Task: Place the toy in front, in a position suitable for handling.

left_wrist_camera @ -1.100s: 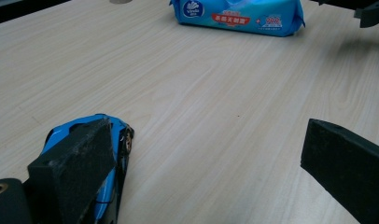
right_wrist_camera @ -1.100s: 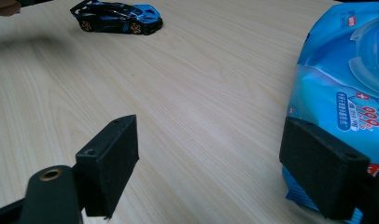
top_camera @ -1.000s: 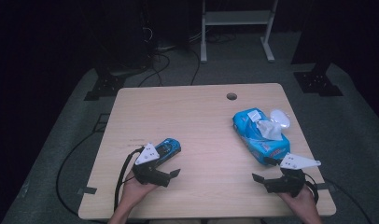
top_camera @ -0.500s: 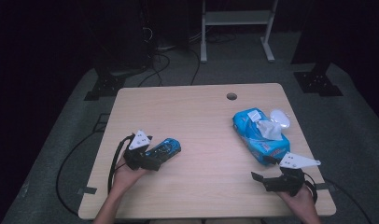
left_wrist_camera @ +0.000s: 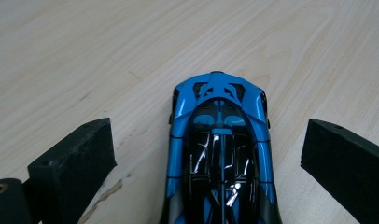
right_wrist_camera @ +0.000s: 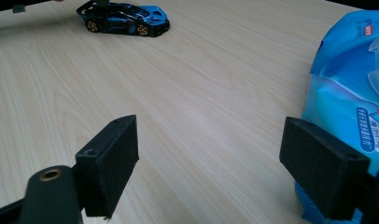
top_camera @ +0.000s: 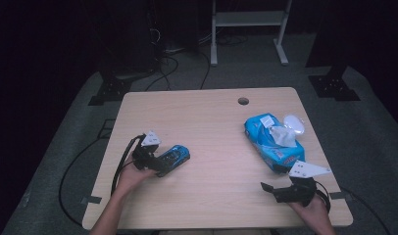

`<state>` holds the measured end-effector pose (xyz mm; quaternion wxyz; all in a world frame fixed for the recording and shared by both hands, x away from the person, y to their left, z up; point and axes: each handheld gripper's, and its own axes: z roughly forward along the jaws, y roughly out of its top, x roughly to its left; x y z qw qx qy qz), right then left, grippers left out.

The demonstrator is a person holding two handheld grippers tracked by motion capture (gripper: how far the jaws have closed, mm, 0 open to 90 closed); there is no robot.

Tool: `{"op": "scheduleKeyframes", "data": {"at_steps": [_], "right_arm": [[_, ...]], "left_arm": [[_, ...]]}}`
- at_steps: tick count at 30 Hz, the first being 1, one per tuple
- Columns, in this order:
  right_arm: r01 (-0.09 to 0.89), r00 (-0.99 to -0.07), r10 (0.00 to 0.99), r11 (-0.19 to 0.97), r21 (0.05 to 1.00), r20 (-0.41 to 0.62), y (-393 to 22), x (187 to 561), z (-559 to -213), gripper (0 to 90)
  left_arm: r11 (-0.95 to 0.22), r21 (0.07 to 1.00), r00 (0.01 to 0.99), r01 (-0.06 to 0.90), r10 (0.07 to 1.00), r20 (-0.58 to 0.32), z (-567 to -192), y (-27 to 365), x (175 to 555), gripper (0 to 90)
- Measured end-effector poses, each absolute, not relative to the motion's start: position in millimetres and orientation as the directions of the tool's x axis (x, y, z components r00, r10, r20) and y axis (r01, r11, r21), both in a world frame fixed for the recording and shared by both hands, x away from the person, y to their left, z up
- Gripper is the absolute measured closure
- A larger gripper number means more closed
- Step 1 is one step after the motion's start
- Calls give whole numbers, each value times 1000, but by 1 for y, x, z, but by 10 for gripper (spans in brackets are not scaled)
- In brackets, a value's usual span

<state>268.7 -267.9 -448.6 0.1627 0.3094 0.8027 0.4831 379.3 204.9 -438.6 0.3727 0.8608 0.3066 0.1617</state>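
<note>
A blue and black toy car (top_camera: 176, 155) lies on the left half of the wooden table (top_camera: 207, 117). My left gripper (top_camera: 157, 162) comes at it from the left. In the left gripper view the car (left_wrist_camera: 220, 154) sits between the two jaws of the left gripper (left_wrist_camera: 208, 135), which is open with a gap on each side. A blue wipes packet (top_camera: 271, 142) with a white tissue (top_camera: 281, 136) sticking out lies at the right. My right gripper (top_camera: 278, 190) rests open near the front edge, just below the packet. In the right gripper view the right gripper (right_wrist_camera: 215, 154) holds nothing, and the packet (right_wrist_camera: 351, 93) lies by its right jaw.
A white oval object (top_camera: 294, 124) lies beside the packet's far end. A round cable hole (top_camera: 243, 101) is near the table's back edge. Beyond the table, cables and a white stand (top_camera: 248, 19) sit on the grey floor. The right gripper view shows the car (right_wrist_camera: 124, 18) far off.
My left gripper has swung left and away from the front edge, turned toward the car, and its open jaws now flank it. The car and the right gripper have stayed put.
</note>
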Motion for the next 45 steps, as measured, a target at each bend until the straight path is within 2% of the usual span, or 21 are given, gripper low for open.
{"op": "scheduleKeyframes", "data": {"at_steps": [3, 16, 24, 25, 37, 45], "right_arm": [[338, -758, 651, 341, 877, 39, -268, 269, -448, 185], [335, -765, 643, 348, 876, 37, -265, 269, -448, 185], [330, -766, 642, 355, 875, 28, -265, 269, -447, 185], [329, -765, 644, 354, 875, 27, -265, 268, -447, 185], [330, -764, 645, 359, 873, 24, -264, 269, -447, 185], [330, -766, 643, 365, 871, 21, -263, 269, -448, 185]], "left_arm": [[-542, 723, 770, 428, 638, 23, -447, 201, 385, 23], [-589, 666, 787, 458, 617, 5, -462, 197, 393, 56], [-642, 639, 807, 424, 588, 55, -465, 191, 390, 158], [-638, 637, 809, 432, 586, 38, -466, 191, 390, 171], [-641, 629, 817, 440, 577, 18, -465, 194, 391, 228], [-678, 592, 819, 436, 571, 52, -459, 188, 392, 269]]}}
